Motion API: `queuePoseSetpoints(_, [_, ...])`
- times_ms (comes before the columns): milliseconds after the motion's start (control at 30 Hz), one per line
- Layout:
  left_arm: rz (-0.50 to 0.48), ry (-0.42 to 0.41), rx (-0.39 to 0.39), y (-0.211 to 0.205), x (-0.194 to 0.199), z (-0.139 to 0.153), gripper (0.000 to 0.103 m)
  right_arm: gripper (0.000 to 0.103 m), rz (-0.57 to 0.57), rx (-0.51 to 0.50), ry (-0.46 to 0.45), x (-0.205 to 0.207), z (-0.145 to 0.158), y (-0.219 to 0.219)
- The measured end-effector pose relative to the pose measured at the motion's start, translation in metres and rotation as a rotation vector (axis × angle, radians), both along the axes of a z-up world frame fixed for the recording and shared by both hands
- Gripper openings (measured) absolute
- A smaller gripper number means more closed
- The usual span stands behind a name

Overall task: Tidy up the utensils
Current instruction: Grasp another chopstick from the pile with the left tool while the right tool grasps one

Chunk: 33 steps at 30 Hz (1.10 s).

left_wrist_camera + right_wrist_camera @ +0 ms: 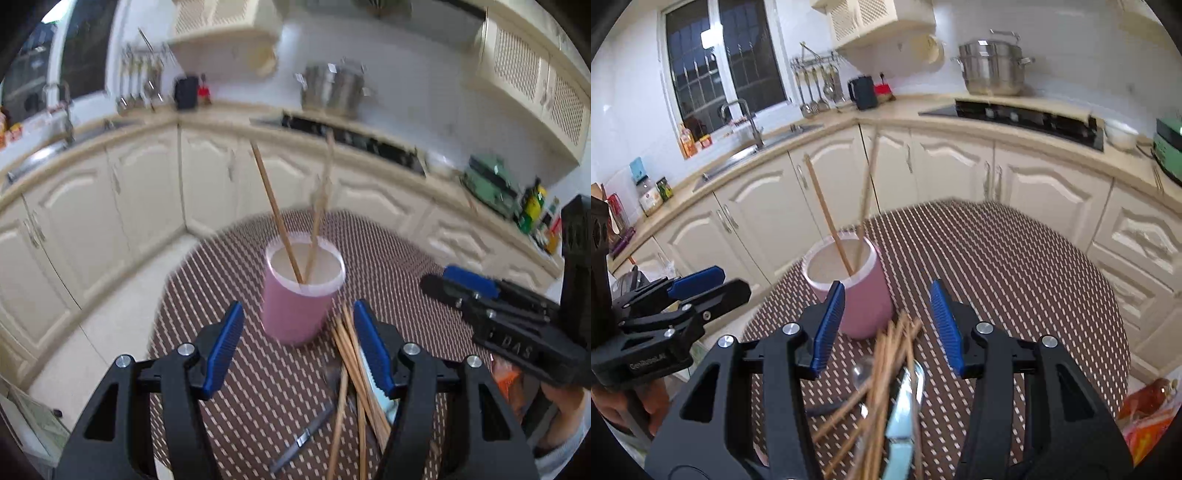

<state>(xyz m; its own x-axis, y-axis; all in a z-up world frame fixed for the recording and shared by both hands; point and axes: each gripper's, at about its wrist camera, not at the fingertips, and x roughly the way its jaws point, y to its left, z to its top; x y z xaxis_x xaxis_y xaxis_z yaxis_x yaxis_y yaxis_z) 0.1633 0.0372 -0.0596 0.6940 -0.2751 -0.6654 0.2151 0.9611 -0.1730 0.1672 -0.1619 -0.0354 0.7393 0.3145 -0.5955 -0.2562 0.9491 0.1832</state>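
A pink cup (295, 306) (864, 299) stands on the brown patterned table mat (388, 251), with two wooden chopsticks (275, 210) (825, 214) leaning upright in it. Near the cup lies a loose pile of chopsticks (351, 362) (886, 365), mixed with a spoon (862, 369), a light-blue handled utensil (899, 443) and a small knife (303, 439). My left gripper (299, 350) is open just short of the cup, with nothing between its pads. My right gripper (886, 328) hangs open over the pile and grips nothing. Each gripper shows in the other's view, the right (439, 278) and the left (733, 280).
An orange packet (1148, 413) lies at the table's right edge. Cream cabinets (953, 173) curve around behind, with a sink (746, 155), a hob (1015, 110) and a steel pot (991, 68) on the counter. A hand (565, 402) holds the right gripper.
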Motion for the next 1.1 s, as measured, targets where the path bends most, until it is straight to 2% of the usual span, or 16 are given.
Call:
queuePoseSetpoints(100, [-0.062, 0.111, 0.035, -0.012, 0.004, -0.028, 0.061, 0.051, -0.009, -0.019, 0.063, -0.001, -0.019, -0.009])
queuePoseSetpoints(133, [-0.08, 0.133, 0.044, -0.015, 0.004, -0.037, 0.058, 0.051, -0.01, -0.027, 0.083, -0.001, -0.025, -0.012])
queuePoseSetpoints(167, [-0.109, 0.158, 0.05, -0.02, 0.003, -0.046, 0.046, 0.051, -0.009, -0.034, 0.109, -0.001, -0.032, -0.015])
queuePoseSetpoints(233, [-0.163, 0.22, 0.056, -0.03, 0.005, -0.062, 0.035, 0.051, -0.005, -0.049, 0.154, -0.001, -0.046, -0.02])
queuePoseSetpoints(333, [-0.211, 0.282, 0.08, -0.04, 0.007, -0.082, 0.026, 0.051, 0.006, -0.063, 0.203, -0.002, -0.062, -0.023])
queuePoseSetpoints(400, [-0.232, 0.311, 0.103, -0.048, 0.009, -0.094, 0.026, 0.051, 0.008, -0.068, 0.23, -0.002, -0.072, -0.026])
queuePoseSetpoints(500, [-0.239, 0.337, 0.123, -0.056, 0.014, -0.105, 0.025, 0.051, 0.005, -0.062, 0.259, -0.002, -0.081, -0.029])
queuePoseSetpoints(633, [-0.239, 0.367, 0.114, -0.062, 0.023, -0.115, 0.016, 0.051, 0.014, -0.062, 0.28, 0.0, -0.087, -0.032])
queuePoseSetpoints(800, [-0.231, 0.381, 0.115, -0.073, 0.039, -0.121, 0.011, 0.051, 0.037, -0.059, 0.314, 0.002, -0.095, -0.031])
queuePoseSetpoints(833, [-0.226, 0.387, 0.109, -0.074, 0.042, -0.121, 0.006, 0.051, 0.043, -0.061, 0.32, 0.003, -0.096, -0.03])
queuePoseSetpoints(1033, [-0.202, 0.387, 0.073, -0.075, 0.045, -0.118, 0.006, 0.05, 0.084, -0.087, 0.359, 0.011, -0.105, -0.016])
queuePoseSetpoints(1100, [-0.186, 0.38, 0.065, -0.06, 0.034, -0.117, 0.006, 0.048, 0.093, -0.095, 0.368, 0.014, -0.107, -0.011])
